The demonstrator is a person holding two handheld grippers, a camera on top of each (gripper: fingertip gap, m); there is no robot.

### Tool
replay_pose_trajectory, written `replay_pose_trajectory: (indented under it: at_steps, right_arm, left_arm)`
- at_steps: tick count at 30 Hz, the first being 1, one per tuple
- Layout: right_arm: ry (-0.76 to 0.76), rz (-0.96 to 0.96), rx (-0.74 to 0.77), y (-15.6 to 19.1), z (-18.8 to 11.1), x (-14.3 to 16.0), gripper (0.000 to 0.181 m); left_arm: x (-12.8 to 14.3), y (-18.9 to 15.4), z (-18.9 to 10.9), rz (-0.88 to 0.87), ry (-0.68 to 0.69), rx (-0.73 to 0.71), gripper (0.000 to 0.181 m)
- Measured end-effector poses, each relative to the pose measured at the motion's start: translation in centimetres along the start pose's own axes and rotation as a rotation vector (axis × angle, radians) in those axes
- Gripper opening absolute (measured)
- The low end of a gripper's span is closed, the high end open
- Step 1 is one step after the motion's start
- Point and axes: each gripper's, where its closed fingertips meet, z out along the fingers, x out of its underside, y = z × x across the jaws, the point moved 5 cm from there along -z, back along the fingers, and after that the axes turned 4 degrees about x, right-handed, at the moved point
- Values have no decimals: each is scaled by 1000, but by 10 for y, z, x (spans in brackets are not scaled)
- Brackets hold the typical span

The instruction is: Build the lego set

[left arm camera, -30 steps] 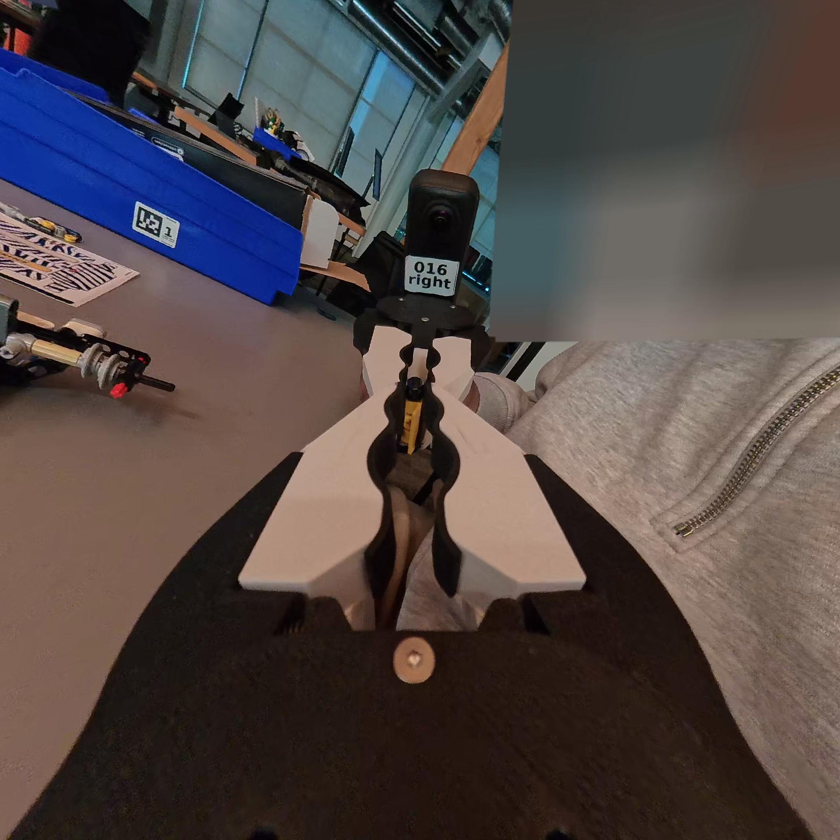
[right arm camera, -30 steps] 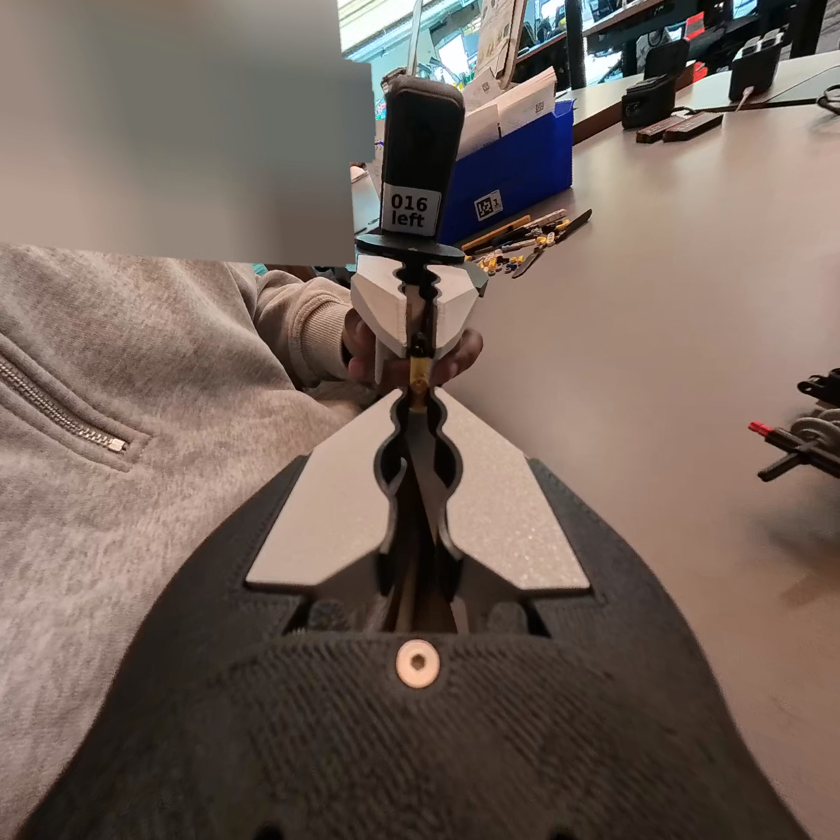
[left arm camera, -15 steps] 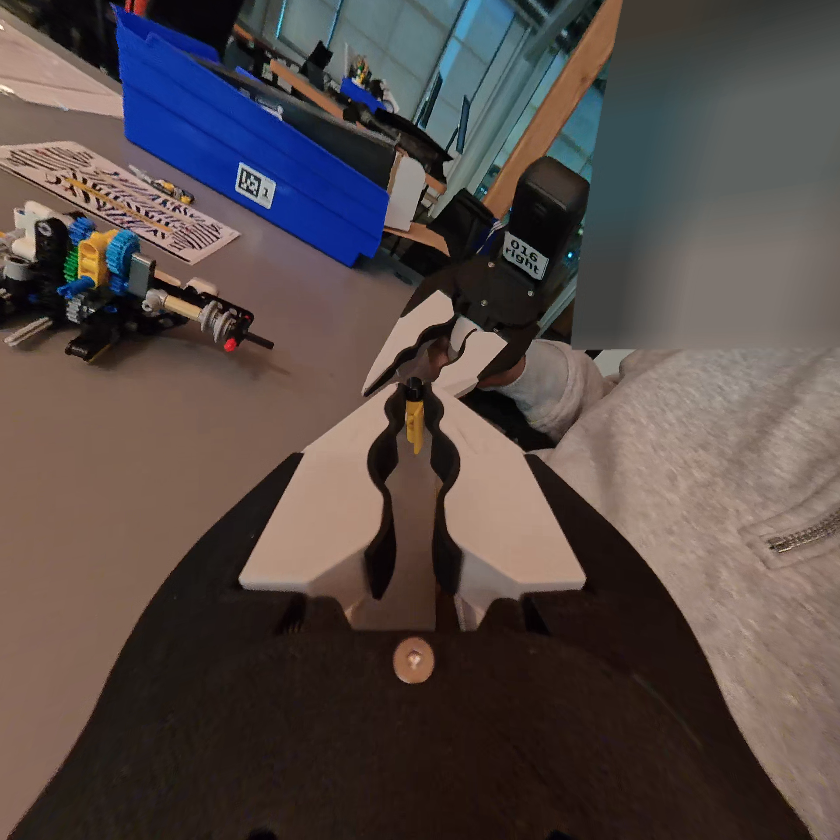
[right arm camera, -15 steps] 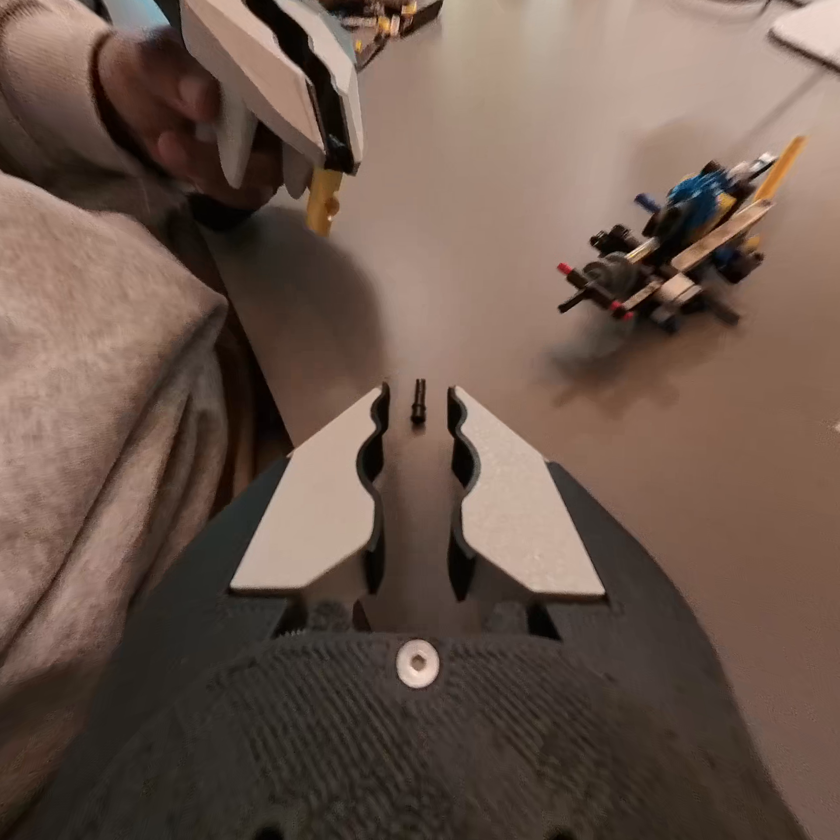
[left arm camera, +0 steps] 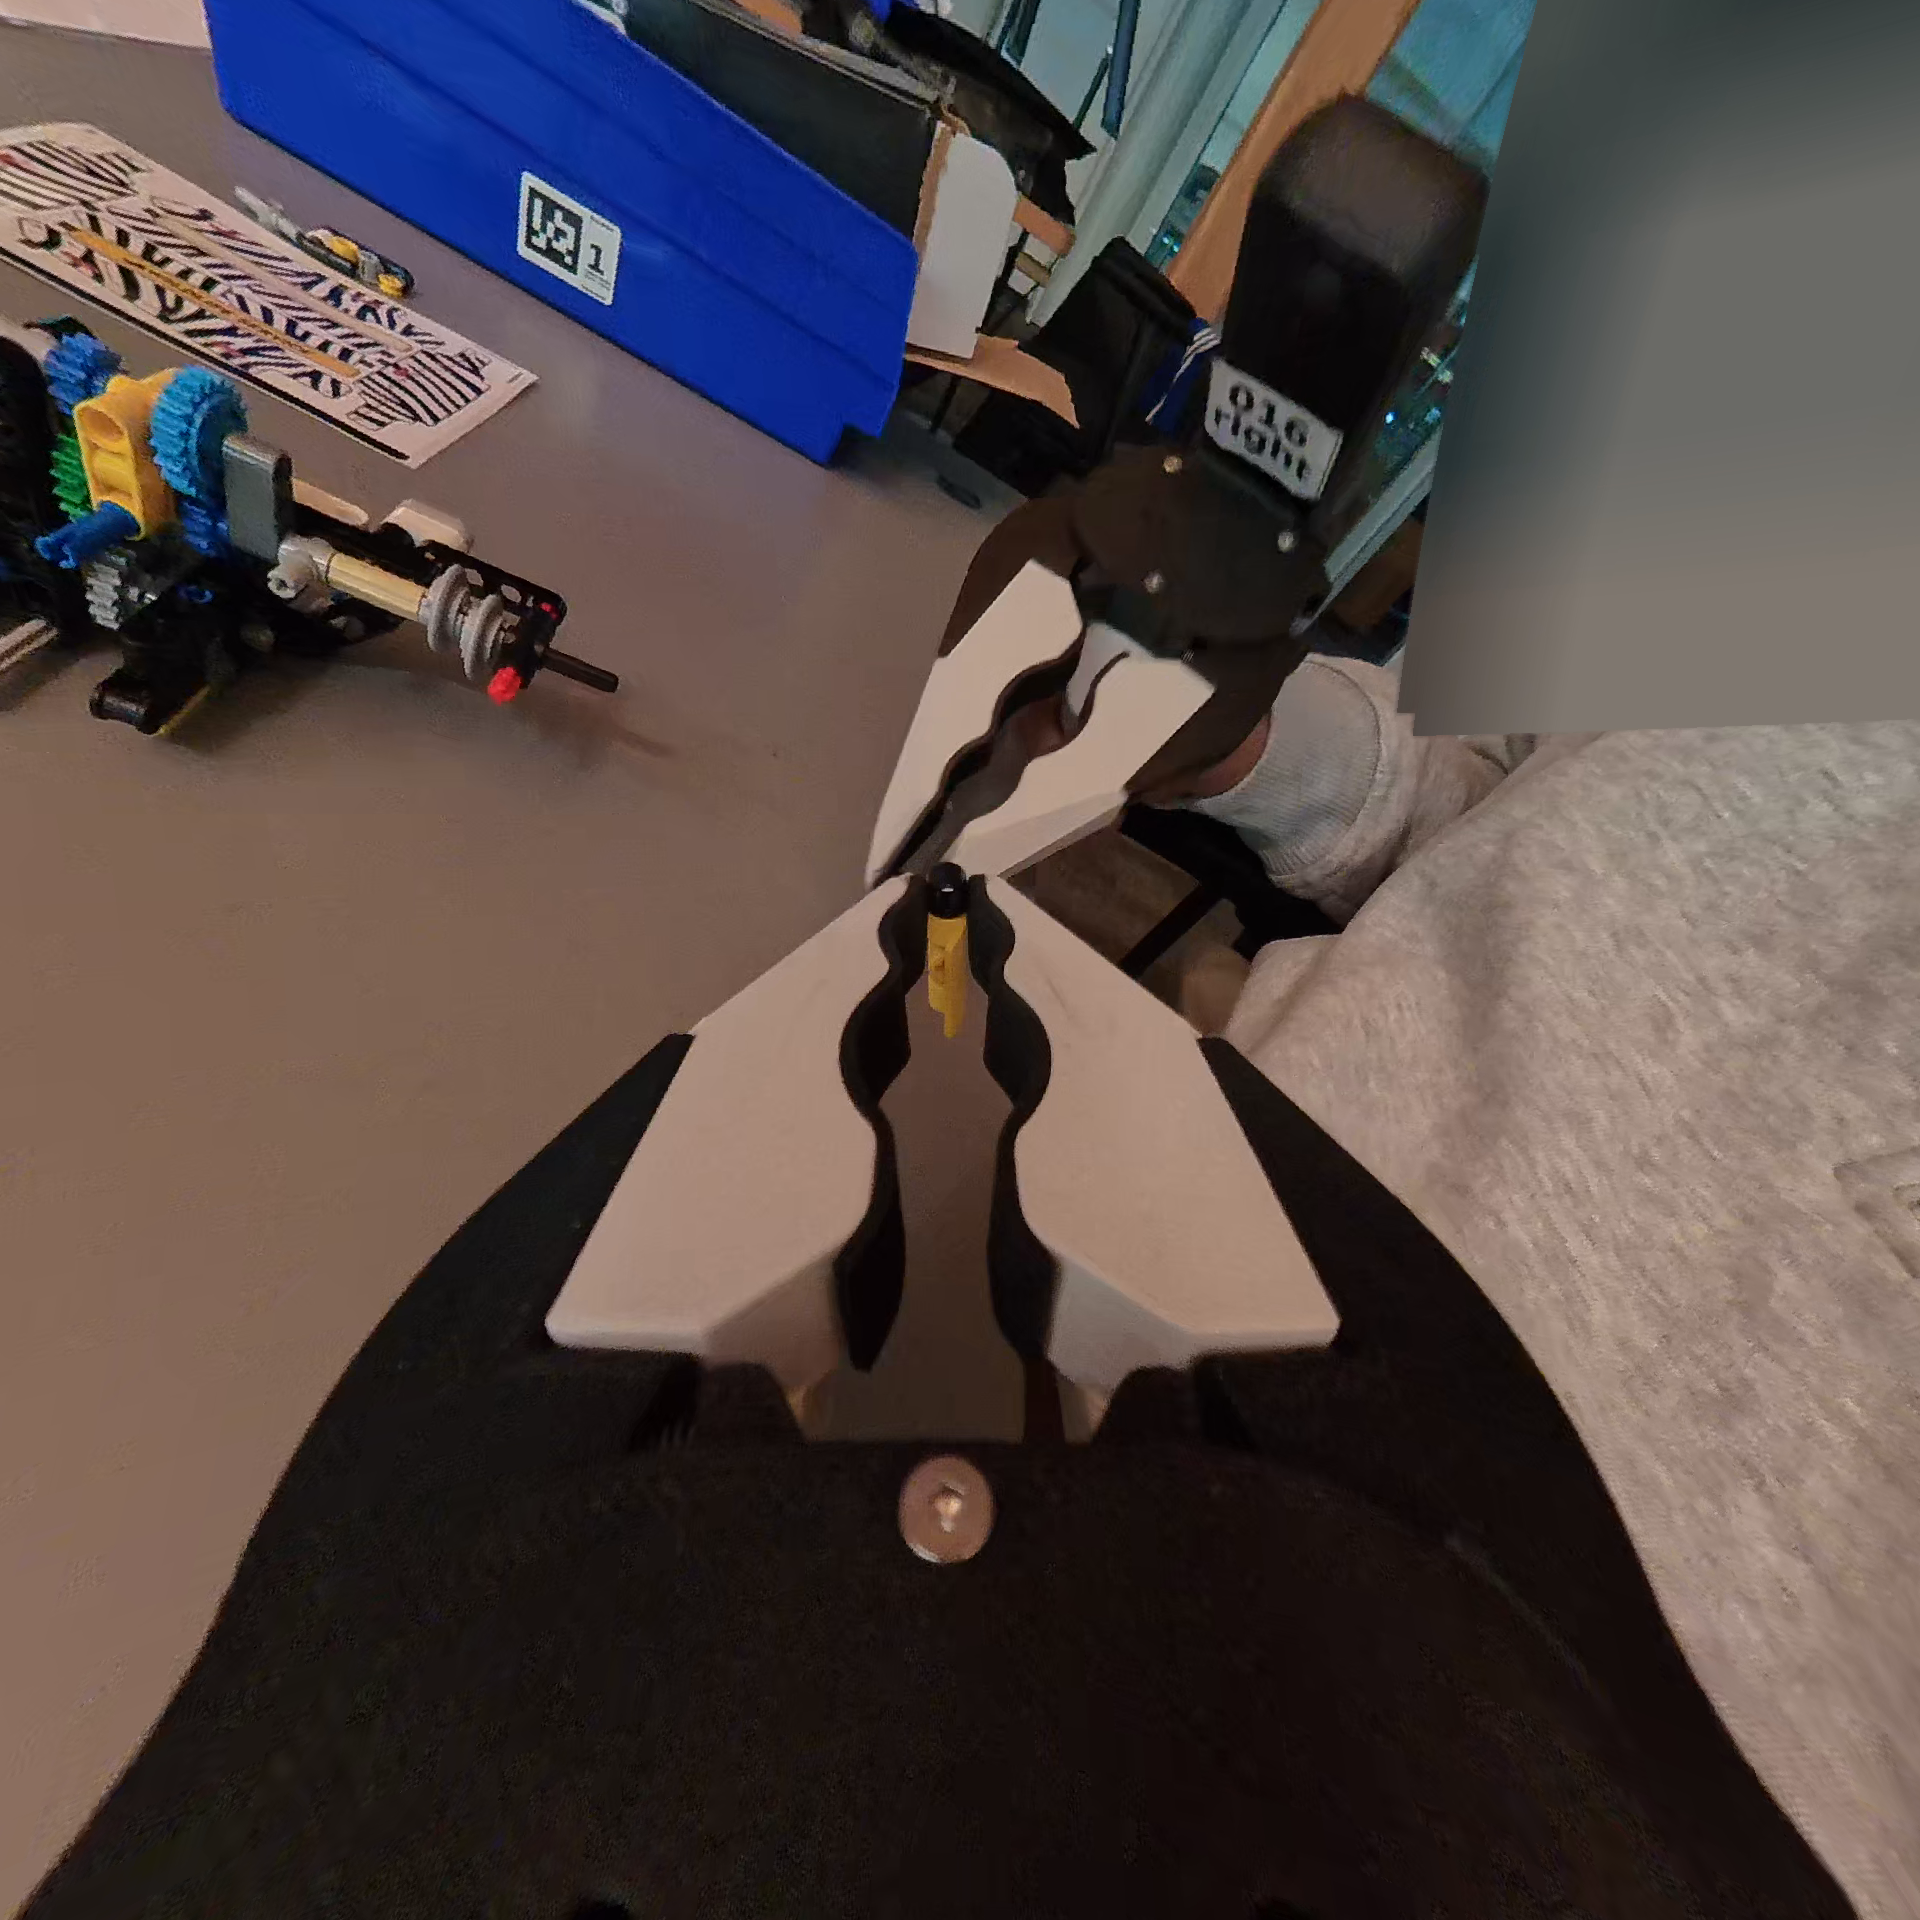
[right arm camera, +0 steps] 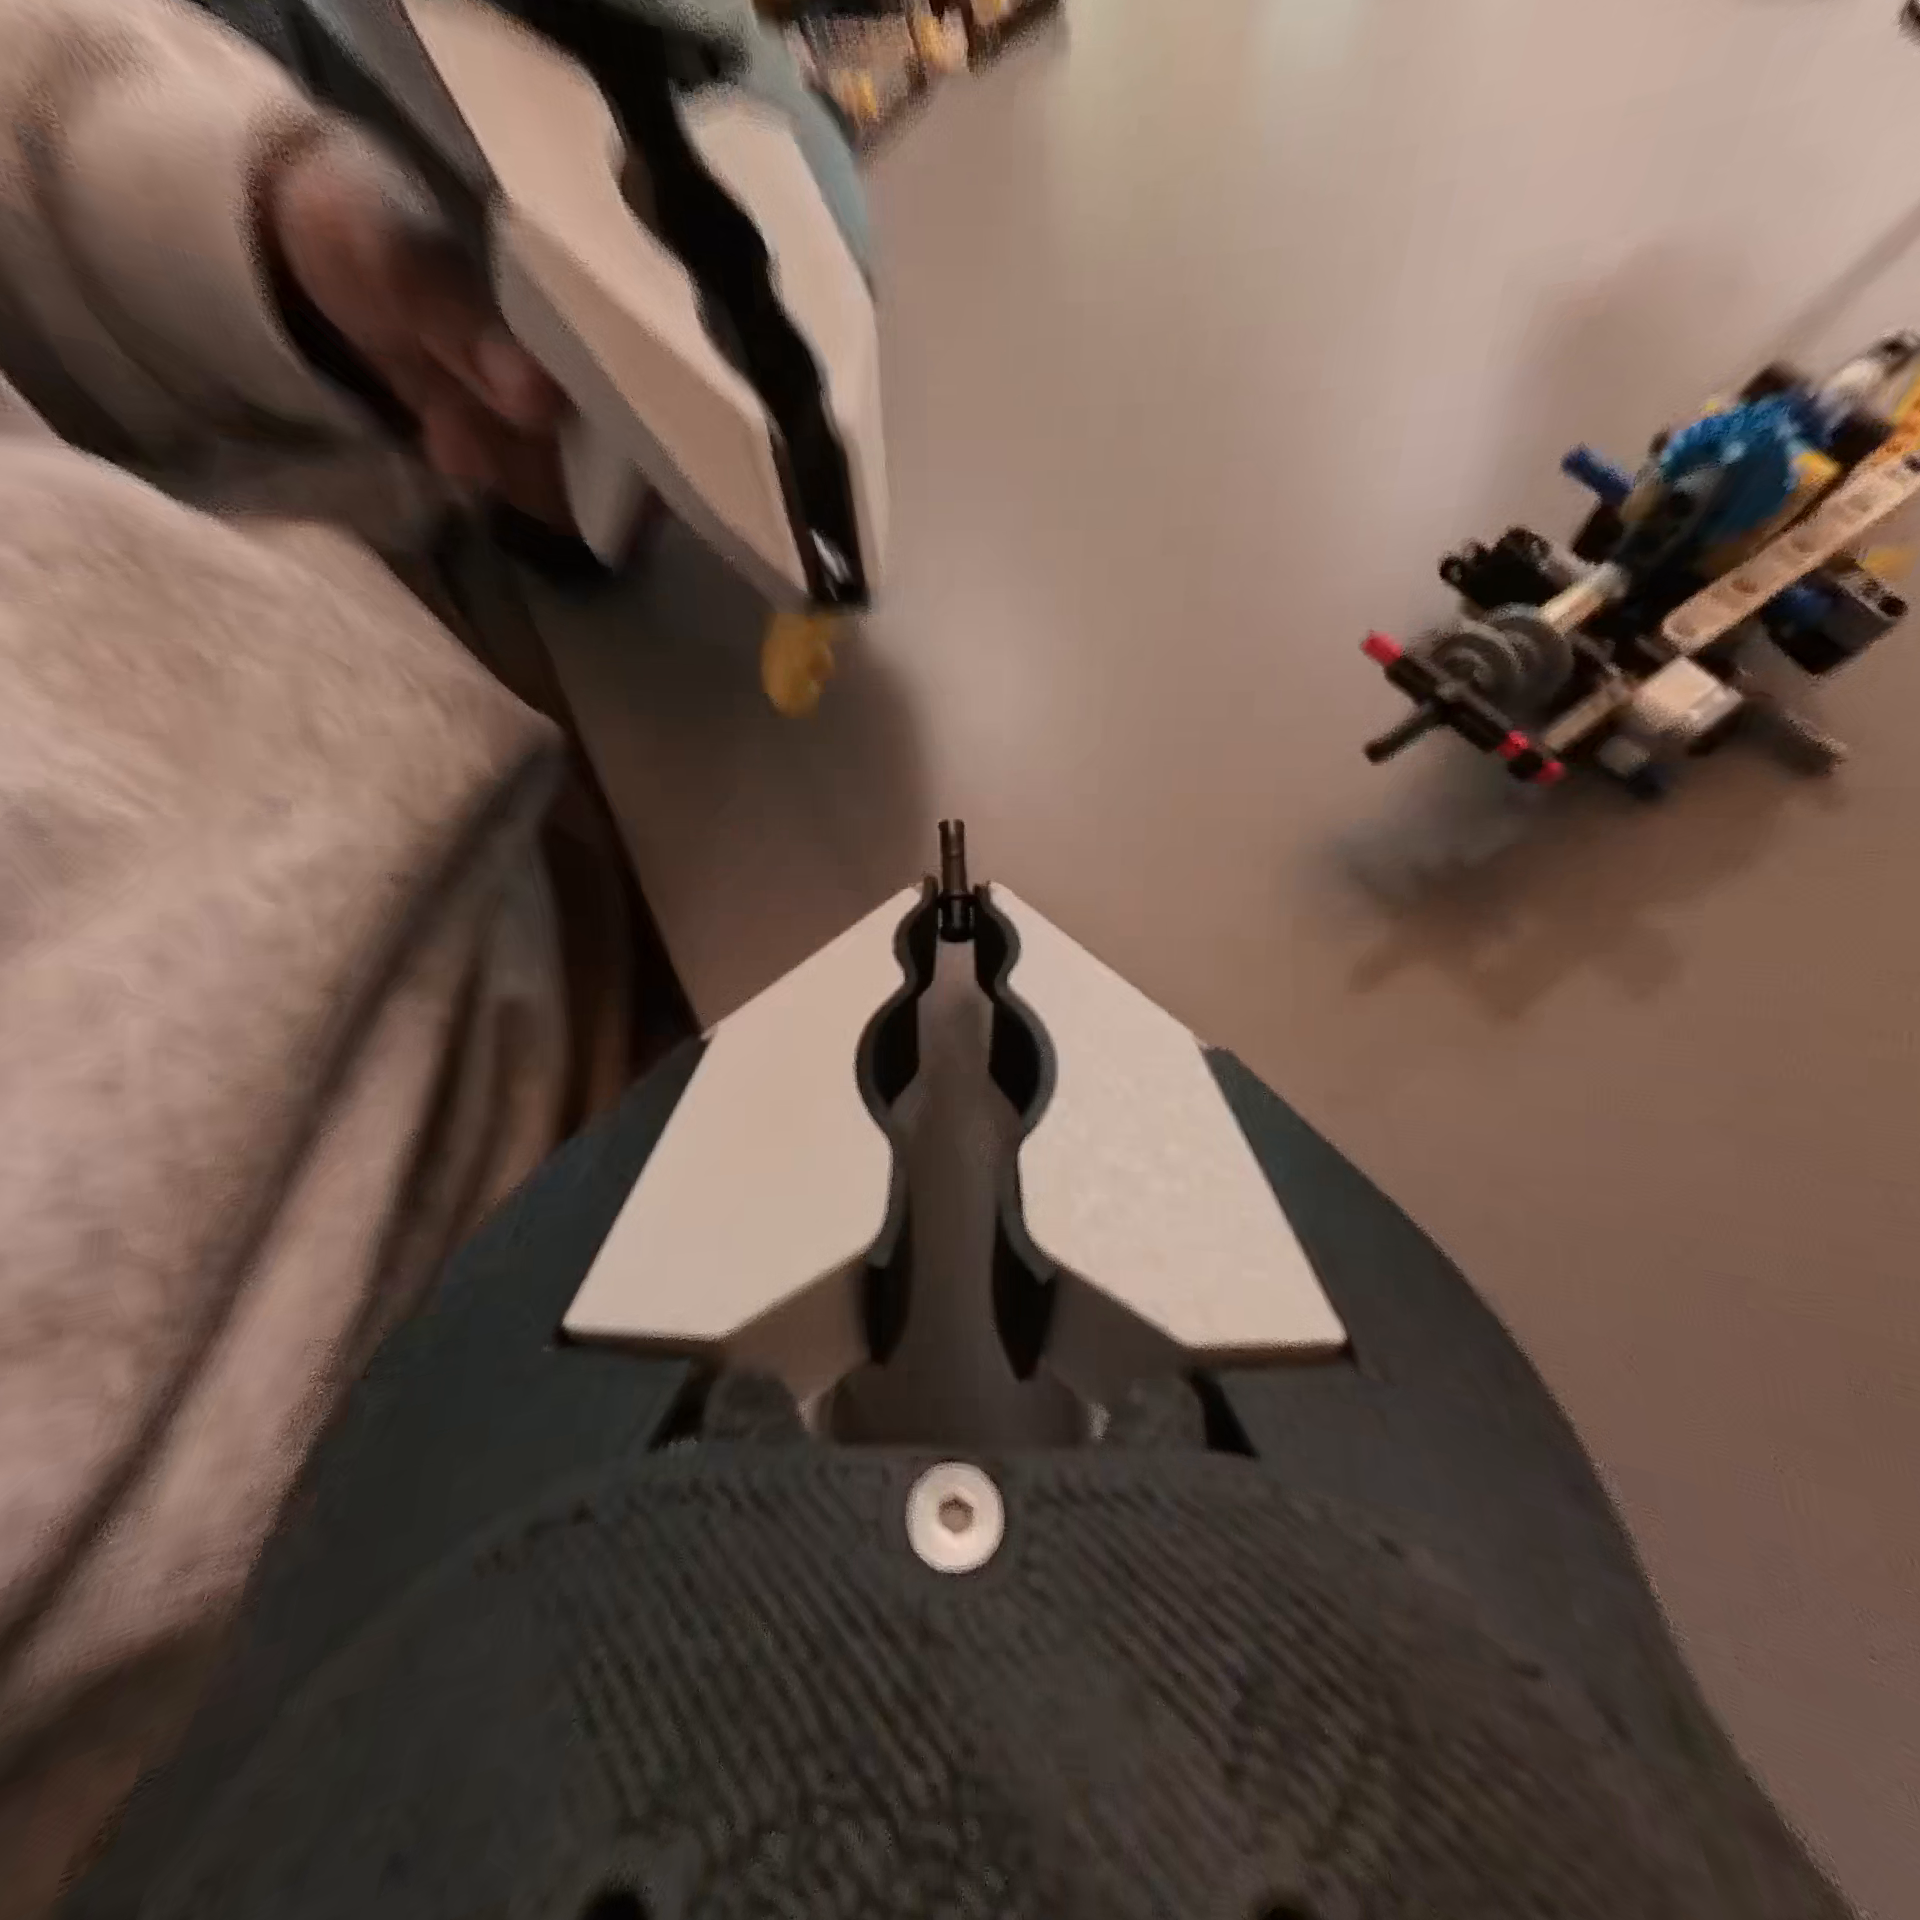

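- Your left gripper (left arm camera: 943,883) pinches the yellow piece (left arm camera: 945,961); your right gripper (right arm camera: 954,896) pinches the black pin (right arm camera: 952,873), pointing forward.
- Yellow piece sits up-left of the pin — apart (blurry, probably).
- Half-built model (right arm camera: 1662,603) waits, right.

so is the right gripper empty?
No, the right gripper is shut on a small black pin whose end sticks out past its tips.

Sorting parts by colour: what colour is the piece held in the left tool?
Yellow; the piece shows best in the left wrist view, pinched by the left tool.
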Motion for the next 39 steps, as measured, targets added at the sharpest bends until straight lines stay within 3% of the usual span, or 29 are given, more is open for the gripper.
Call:
replay_pose_trajectory:
  at_steps: [5,9,13,18,28,39]
  right_arm:
    - [-210,297,-274,9,-16,-29,5]
    - [-113,436,-317,7,-8,-18,5]
    - [-131,617,-486,16,-7,-24,4]
    - [-146,677,-607,21,-14,-30,5]
    - [-93,736,-724,30,-14,-31,5]
    - [169,723,-820,55,-15,-29,5]
  left_arm:
    - [-1,-5,0,117,24,-37,5]
    - [3,-6,1,229,86,-89,5]
    - [2,-15,1,260,69,-32,5]
    - [-1,-27,-6,265,28,104,5]
    - [7,-36,-6,316,57,159,6]
    - [27,-64,-10,437,139,128,6]
